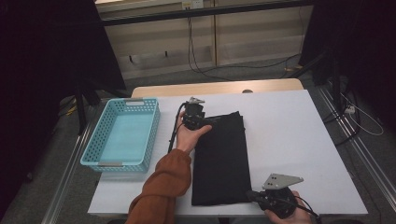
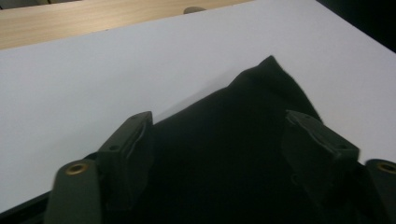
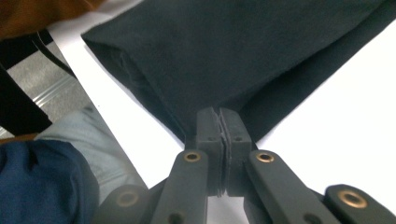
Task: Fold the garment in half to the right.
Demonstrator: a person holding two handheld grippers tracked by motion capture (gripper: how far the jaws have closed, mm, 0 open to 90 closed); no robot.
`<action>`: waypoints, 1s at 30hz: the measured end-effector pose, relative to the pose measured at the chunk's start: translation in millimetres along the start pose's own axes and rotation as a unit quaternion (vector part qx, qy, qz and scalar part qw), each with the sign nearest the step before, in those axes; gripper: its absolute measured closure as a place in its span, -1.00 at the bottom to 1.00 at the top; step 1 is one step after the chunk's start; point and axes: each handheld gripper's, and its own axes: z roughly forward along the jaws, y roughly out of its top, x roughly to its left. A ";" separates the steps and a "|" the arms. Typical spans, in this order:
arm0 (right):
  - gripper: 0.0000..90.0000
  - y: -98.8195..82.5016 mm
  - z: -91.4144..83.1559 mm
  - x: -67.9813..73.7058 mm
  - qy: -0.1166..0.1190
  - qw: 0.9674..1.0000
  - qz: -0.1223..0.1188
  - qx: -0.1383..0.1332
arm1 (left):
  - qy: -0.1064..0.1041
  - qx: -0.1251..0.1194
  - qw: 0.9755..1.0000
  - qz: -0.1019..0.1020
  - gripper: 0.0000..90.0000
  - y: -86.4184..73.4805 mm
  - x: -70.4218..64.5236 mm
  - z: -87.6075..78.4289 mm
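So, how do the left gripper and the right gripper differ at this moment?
The left gripper is open, its jaws apart over the far end of the black cloth; the right gripper is shut, pinching the cloth's near corner. In the high view the left one sits near the blue basket, the right one at the table's near edge. Both are black and hand-held.

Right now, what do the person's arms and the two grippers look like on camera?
The left gripper and right gripper have black bodies, each topped by a grey three-cornered plate and trailing a black cable. Their matt black jaws carry brass-coloured rivets. The left arm wears a rust-orange sleeve.
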 end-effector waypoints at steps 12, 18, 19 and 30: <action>0.49 5.3 2.0 -8.7 -0.022 1.000 0.005 -0.005 | 0.003 -0.006 1.000 0.022 -0.65 -29.1 8.8 -28.8; 0.32 11.4 1.4 -14.9 -0.020 1.000 0.009 -0.022 | -0.007 -0.016 1.000 0.025 -0.81 -37.9 9.4 -41.6; 0.29 12.7 1.7 -15.3 -0.019 0.999 0.009 -0.026 | -0.009 -0.017 1.000 0.025 -0.81 -39.6 9.3 -43.4; -0.03 30.0 15.6 -17.5 0.007 0.999 -0.025 -0.044 | -0.028 -0.015 0.999 0.034 -0.84 -52.7 4.2 -61.2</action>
